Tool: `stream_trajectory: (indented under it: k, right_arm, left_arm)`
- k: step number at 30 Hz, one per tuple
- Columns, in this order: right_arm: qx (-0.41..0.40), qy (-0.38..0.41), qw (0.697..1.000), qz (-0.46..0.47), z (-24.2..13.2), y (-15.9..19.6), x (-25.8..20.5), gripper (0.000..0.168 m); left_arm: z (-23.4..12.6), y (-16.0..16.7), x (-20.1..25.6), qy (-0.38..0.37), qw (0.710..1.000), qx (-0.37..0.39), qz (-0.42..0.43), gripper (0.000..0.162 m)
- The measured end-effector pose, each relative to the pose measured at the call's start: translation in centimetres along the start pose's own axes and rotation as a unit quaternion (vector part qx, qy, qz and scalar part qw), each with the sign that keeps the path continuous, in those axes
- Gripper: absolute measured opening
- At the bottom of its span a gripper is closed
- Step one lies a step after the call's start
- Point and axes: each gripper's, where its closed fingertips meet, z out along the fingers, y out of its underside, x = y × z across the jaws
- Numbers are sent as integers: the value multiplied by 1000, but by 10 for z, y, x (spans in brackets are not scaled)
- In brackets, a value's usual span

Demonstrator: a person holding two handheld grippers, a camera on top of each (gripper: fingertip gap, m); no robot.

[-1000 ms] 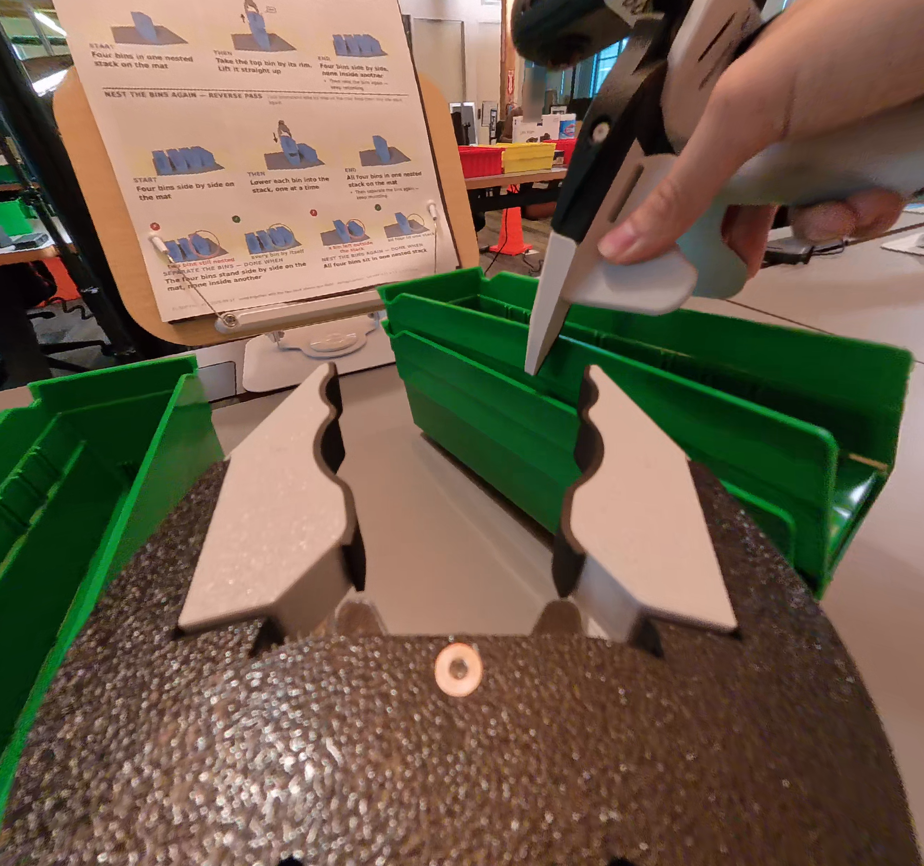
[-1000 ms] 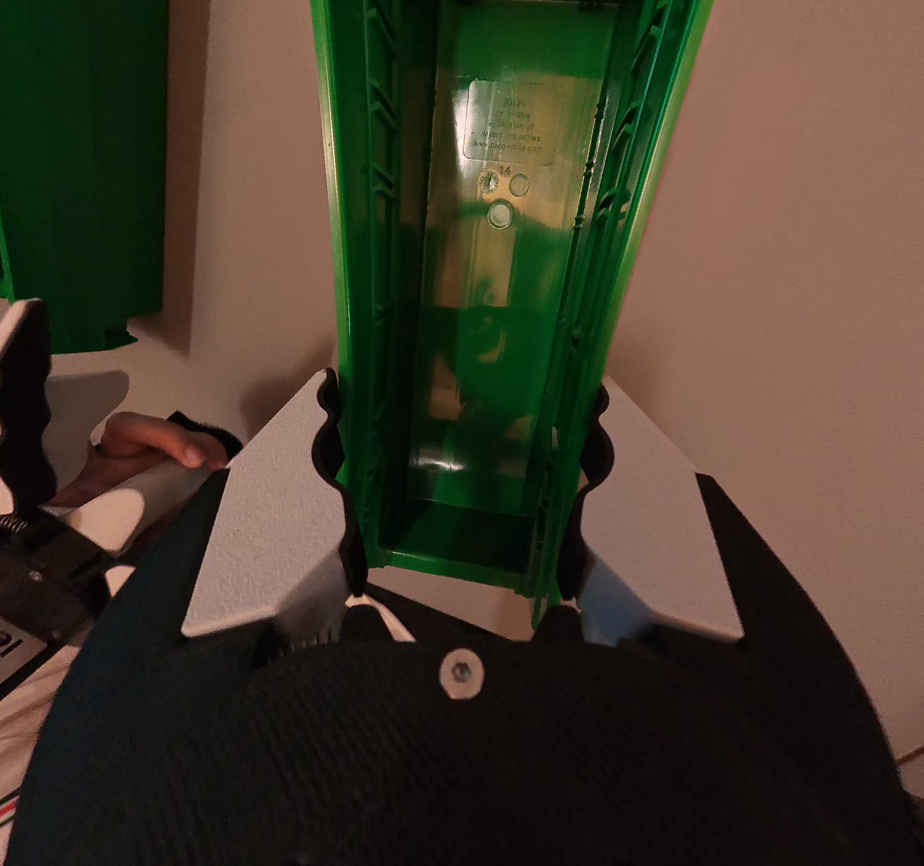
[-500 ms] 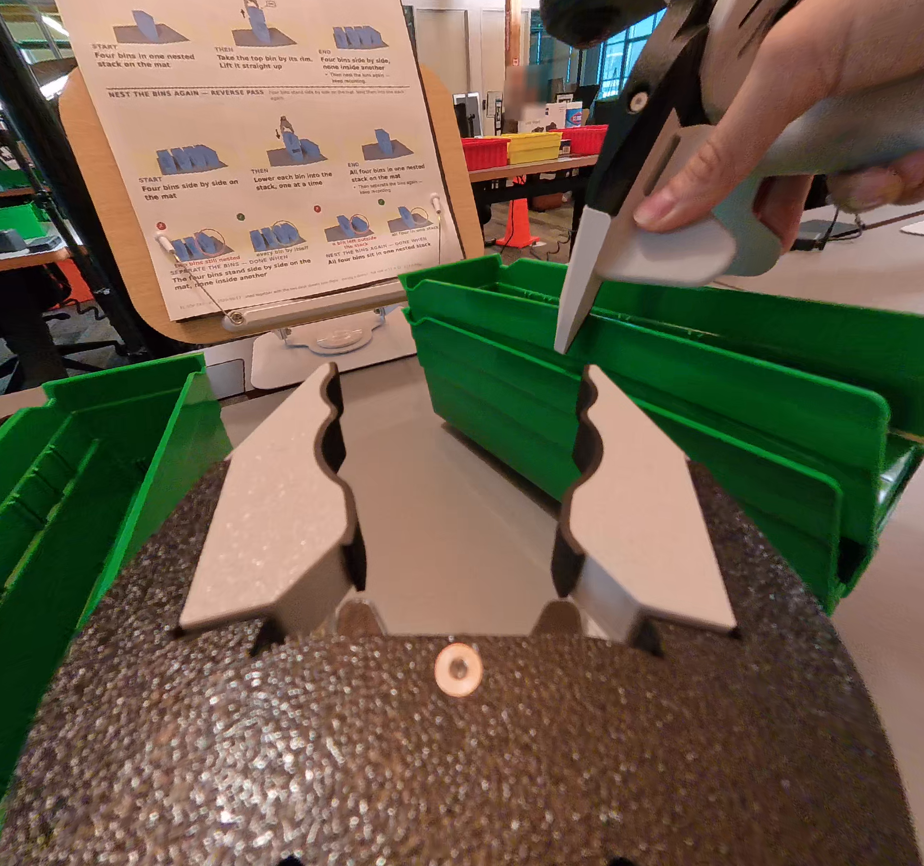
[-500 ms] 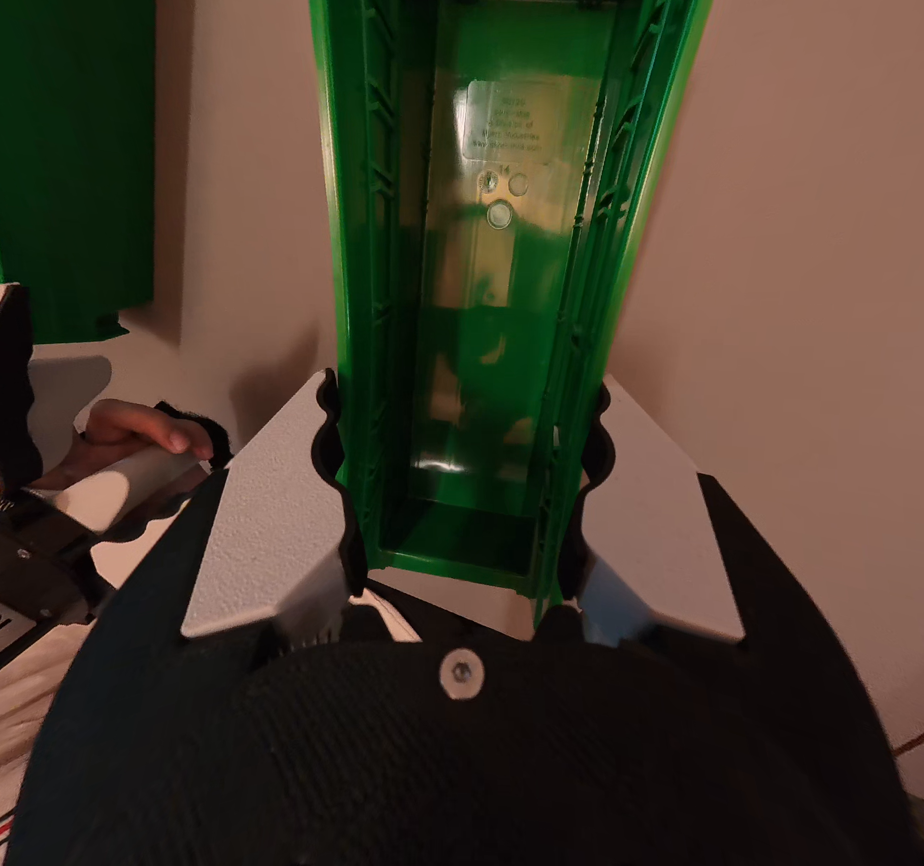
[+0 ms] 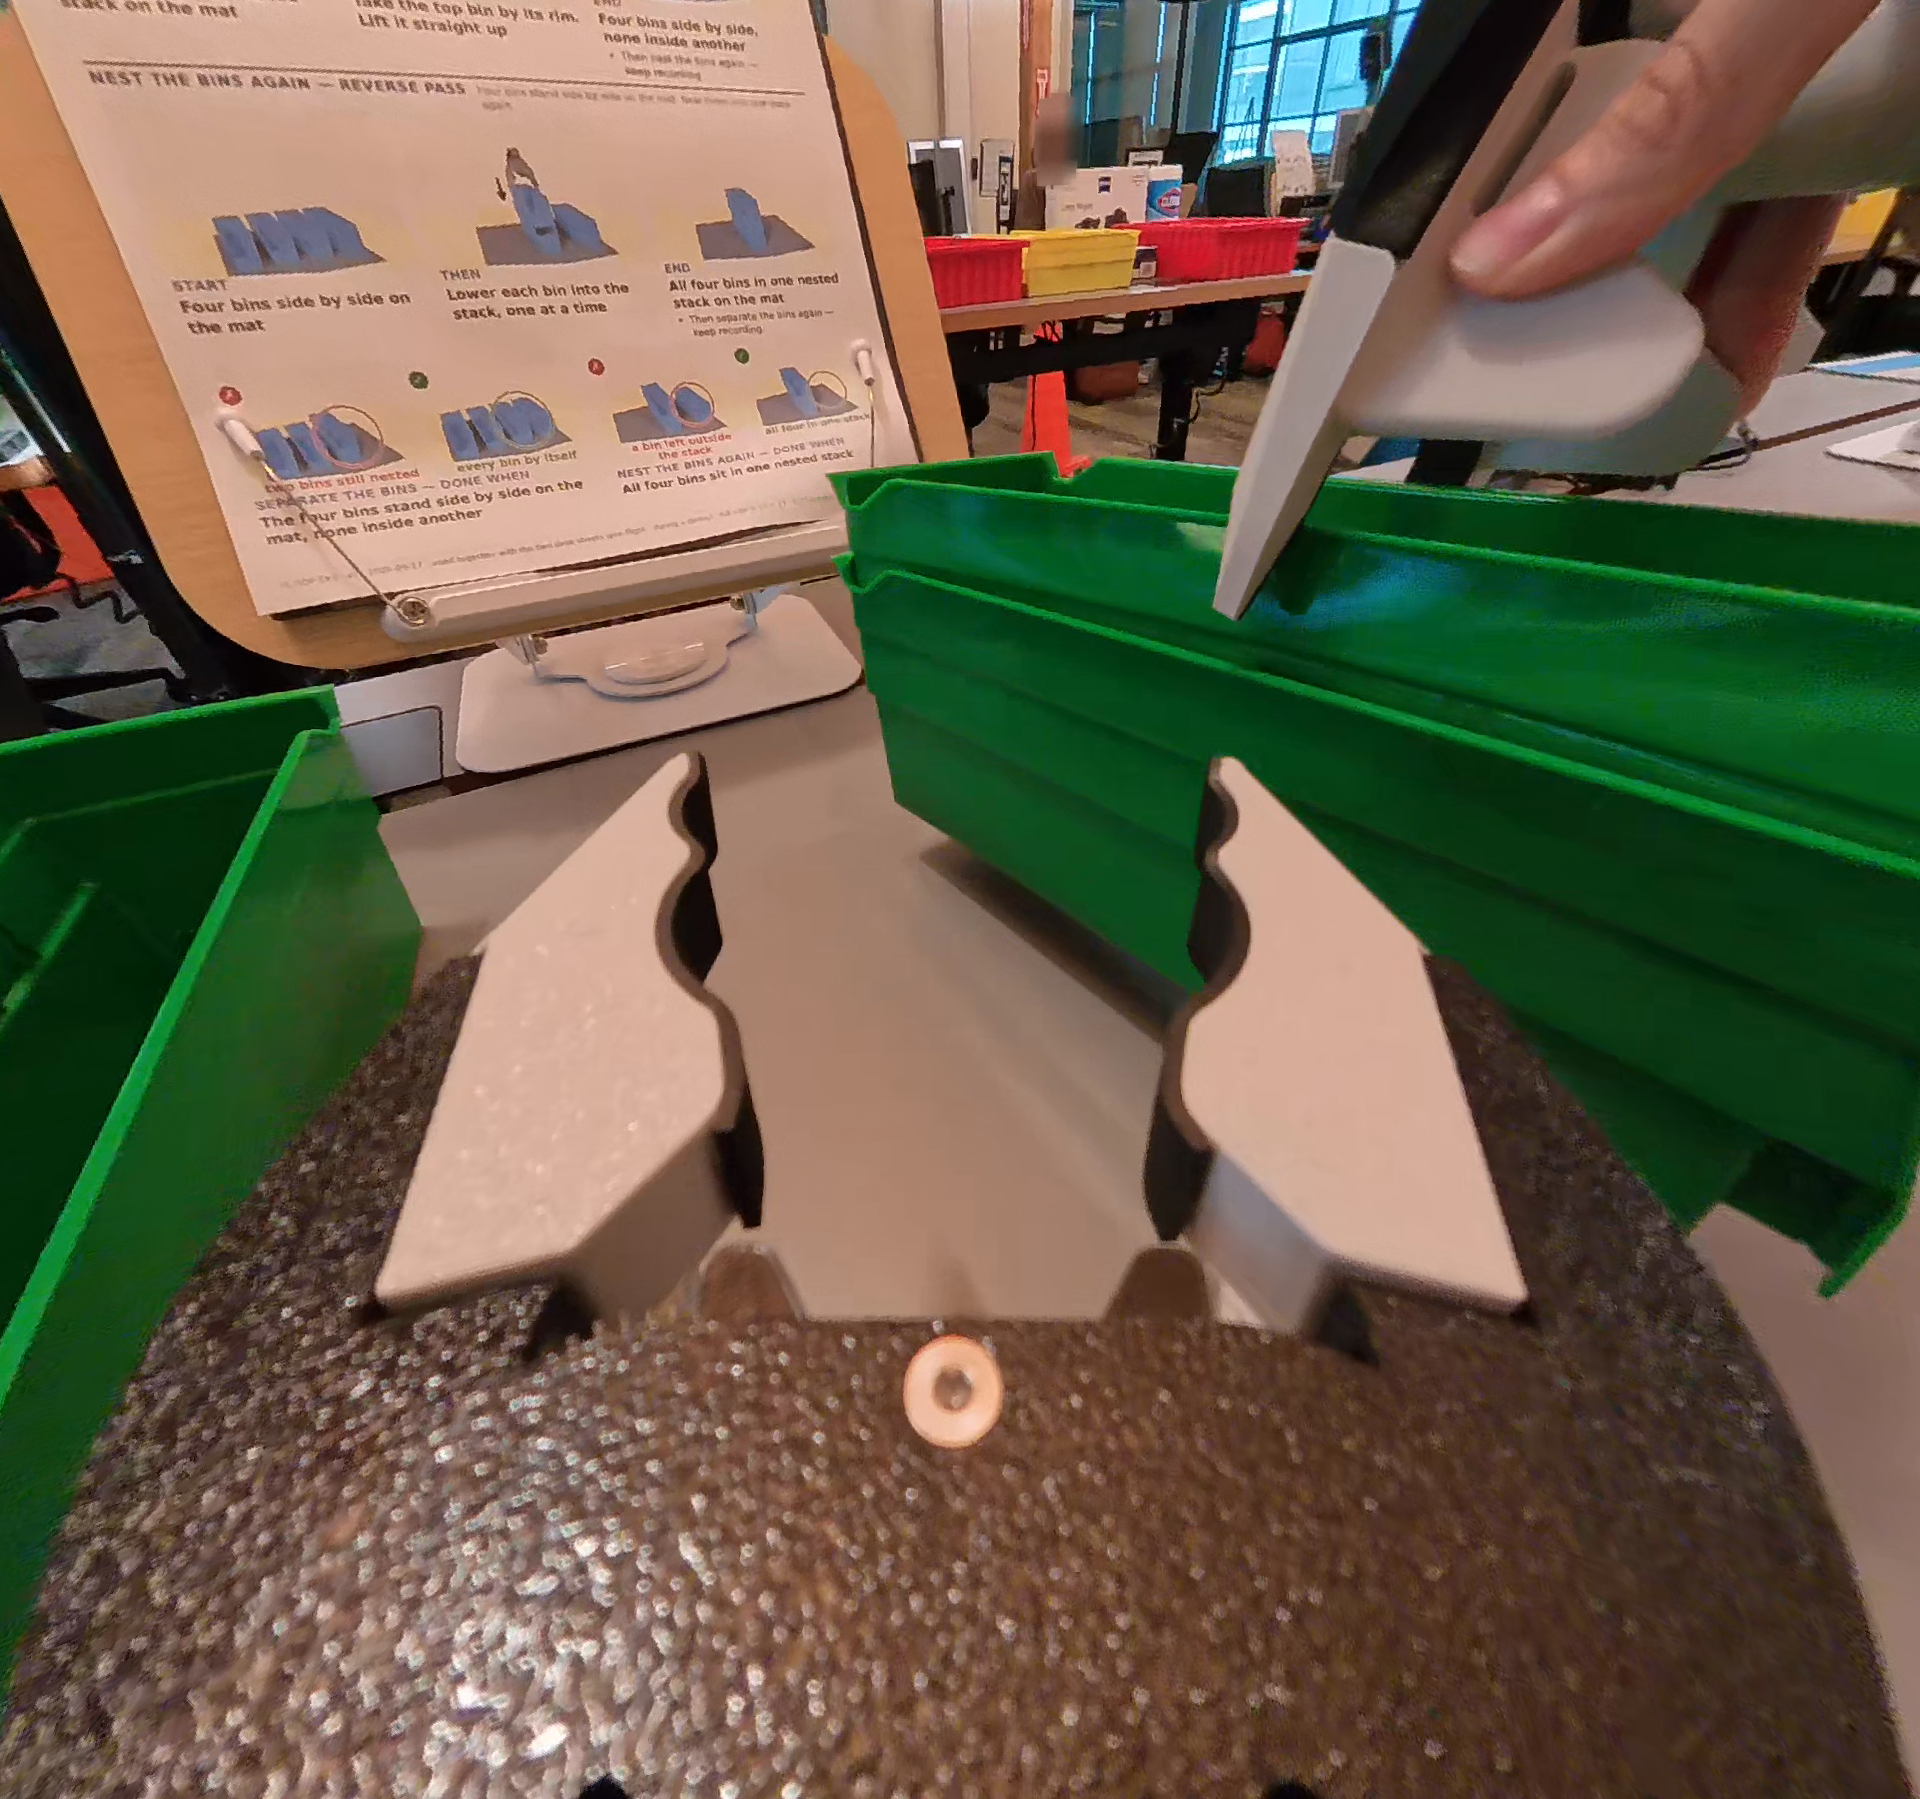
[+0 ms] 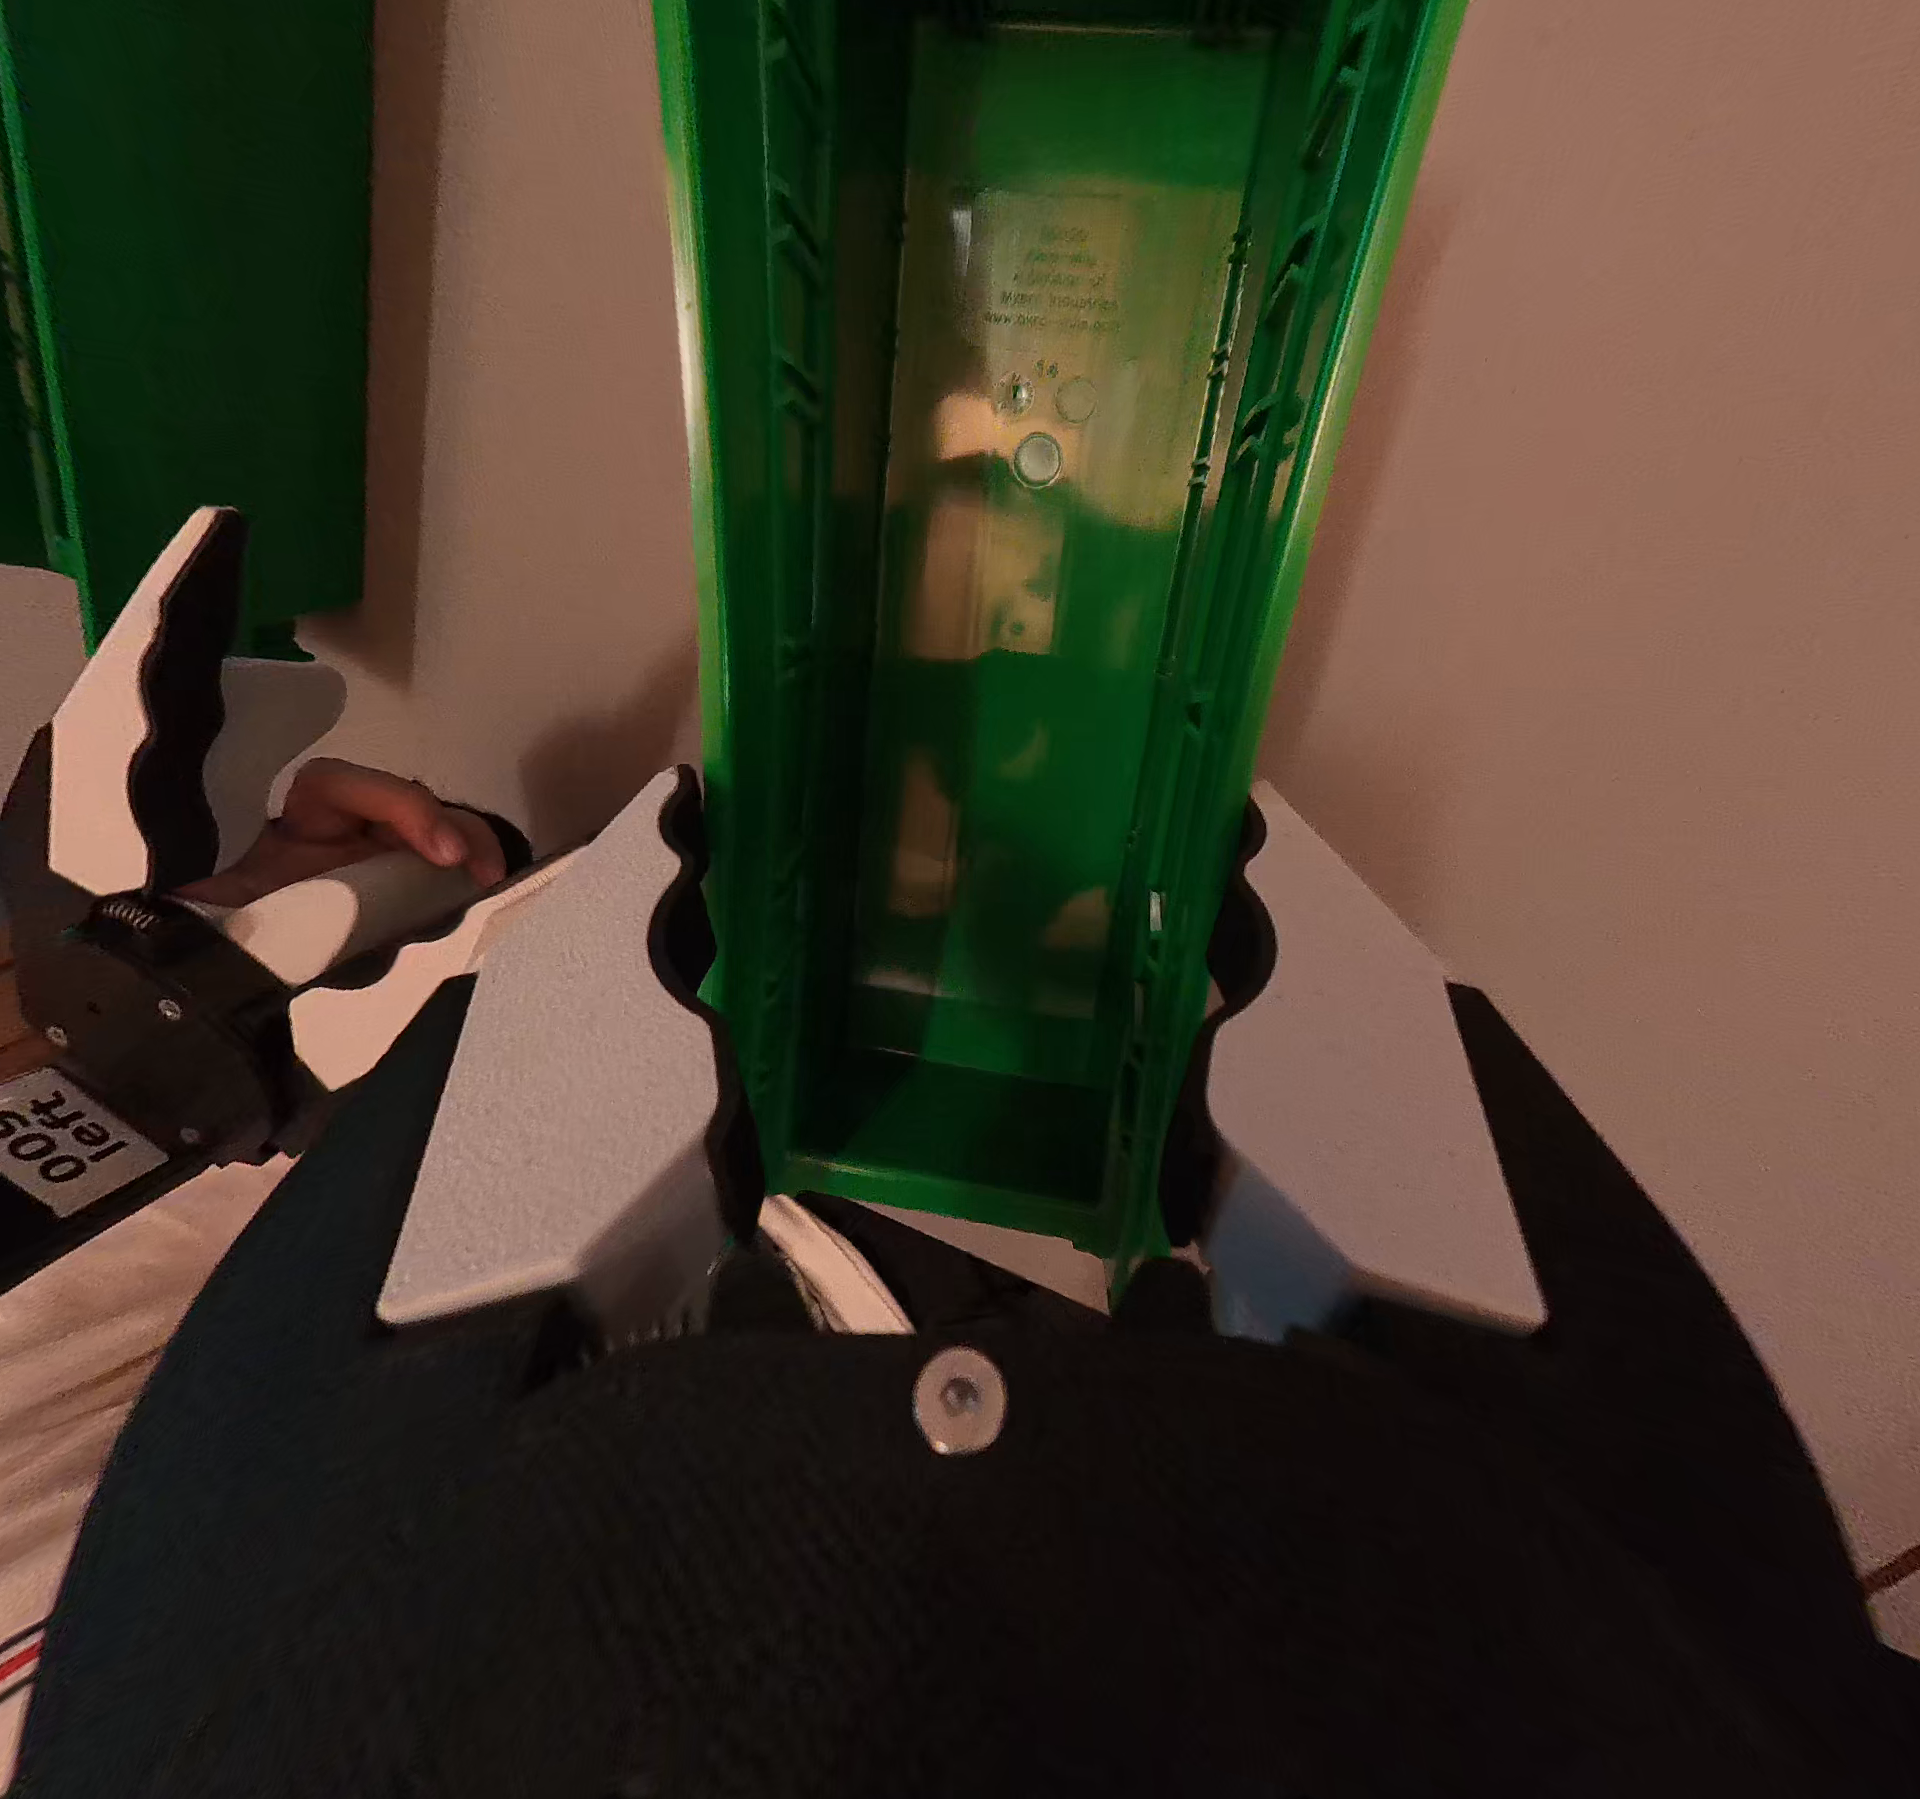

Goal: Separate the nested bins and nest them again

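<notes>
The right gripper (image 6: 961, 1011), clamped across the long green plastic bin (image 6: 1049, 606), has raised it higher out of the green nested stack (image 5: 1455, 866) — separation under way; beside that stack the left gripper (image 5: 956, 1001) stays wide, empty.

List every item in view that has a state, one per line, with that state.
left gripper: open, empty, above the table.
right gripper: shut on the top bin.
top bin: gripped by both side walls, raised in the stack.
nested stack: bins still nested.
separate bin: standing alone, empty.
instruction sheet: propped upright on a stand.
</notes>
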Motion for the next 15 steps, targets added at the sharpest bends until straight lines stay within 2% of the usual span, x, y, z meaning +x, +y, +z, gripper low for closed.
stream_trajectory:
  k: [3, 6, 15]
  right_arm:
    - [10, 6, 1000, 5, -1, -2, 5, 98]
    - [7, 51, 999, -6, 3, 0, 14, 97]
    - [7, 39, 999, 20, -1, 4, 18, 99]
  left_arm:
    - [0, 2, 4, 12, 1000, -4, -4, 91]
    - [0, 2, 9, 24, 1000, -5, -5, 91]
    - [1, 5, 16, 47, 999, -19, -11, 91]
